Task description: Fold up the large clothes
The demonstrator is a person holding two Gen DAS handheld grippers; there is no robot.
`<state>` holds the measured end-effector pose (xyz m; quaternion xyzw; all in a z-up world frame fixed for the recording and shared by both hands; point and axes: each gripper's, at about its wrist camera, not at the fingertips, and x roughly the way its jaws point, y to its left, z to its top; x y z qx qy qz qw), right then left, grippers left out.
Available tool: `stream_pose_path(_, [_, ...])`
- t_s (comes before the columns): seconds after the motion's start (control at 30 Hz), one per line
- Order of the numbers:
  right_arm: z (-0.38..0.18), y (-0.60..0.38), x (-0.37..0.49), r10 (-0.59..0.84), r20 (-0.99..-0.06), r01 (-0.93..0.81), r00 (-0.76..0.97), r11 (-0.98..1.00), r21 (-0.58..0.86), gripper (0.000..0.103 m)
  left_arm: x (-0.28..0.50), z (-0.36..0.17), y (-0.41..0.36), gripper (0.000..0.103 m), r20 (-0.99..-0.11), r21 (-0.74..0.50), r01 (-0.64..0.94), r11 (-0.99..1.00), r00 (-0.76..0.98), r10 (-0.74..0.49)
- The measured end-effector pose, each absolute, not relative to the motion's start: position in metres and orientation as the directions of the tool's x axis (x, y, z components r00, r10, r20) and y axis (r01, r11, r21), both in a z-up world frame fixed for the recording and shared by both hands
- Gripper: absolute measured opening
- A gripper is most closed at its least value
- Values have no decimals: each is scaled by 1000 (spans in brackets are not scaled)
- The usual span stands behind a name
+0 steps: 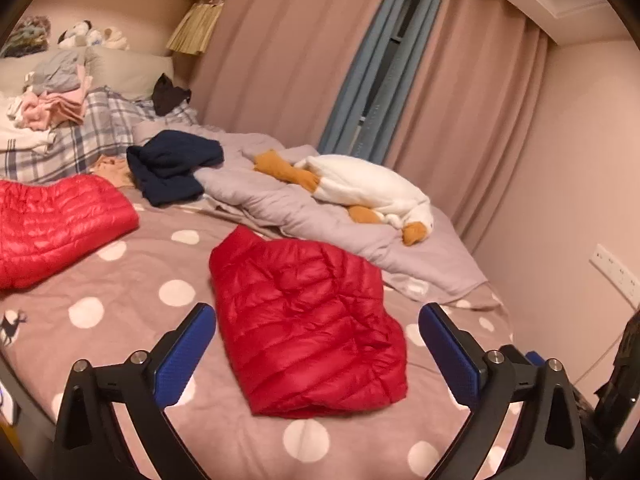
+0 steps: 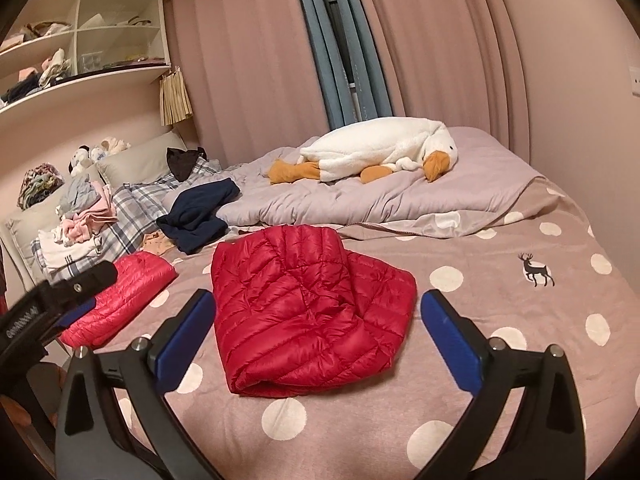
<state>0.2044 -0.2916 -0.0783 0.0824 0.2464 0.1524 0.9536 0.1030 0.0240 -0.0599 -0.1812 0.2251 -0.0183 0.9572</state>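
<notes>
A dark red down jacket (image 1: pixel 308 328) lies folded in a bundle on the polka-dot bed; it also shows in the right wrist view (image 2: pixel 308 312). A lighter red down jacket (image 1: pixel 56 224) lies folded to its left and shows in the right wrist view (image 2: pixel 124 292) too. A navy garment (image 1: pixel 172 168) lies crumpled further back. My left gripper (image 1: pixel 316 344) is open and empty, hovering above the dark red jacket. My right gripper (image 2: pixel 318 340) is open and empty above the same jacket. The left gripper's body (image 2: pixel 52 300) shows at the left of the right wrist view.
A white goose plush (image 1: pixel 368 188) lies on a grey duvet (image 1: pixel 320 216) at the back. A pile of clothes (image 1: pixel 52 96) sits on plaid pillows (image 1: pixel 88 136) at the head. Curtains (image 1: pixel 280 52) and a wall bound the far side. Shelves (image 2: pixel 80 40) hang above the head.
</notes>
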Motion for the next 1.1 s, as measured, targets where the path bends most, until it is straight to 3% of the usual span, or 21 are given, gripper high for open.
stream_pose_path(0.47, [-74, -303, 199, 263, -447, -179, 855, 959, 222, 103, 96, -54, 9, 102, -392, -280, -12, 960, 914, -103])
stream_pose_path(1.1, [-68, -309, 190, 234, -427, -157, 873, 965, 209, 103, 89, -47, 17, 102, -347, -307, 16, 951, 929, -128])
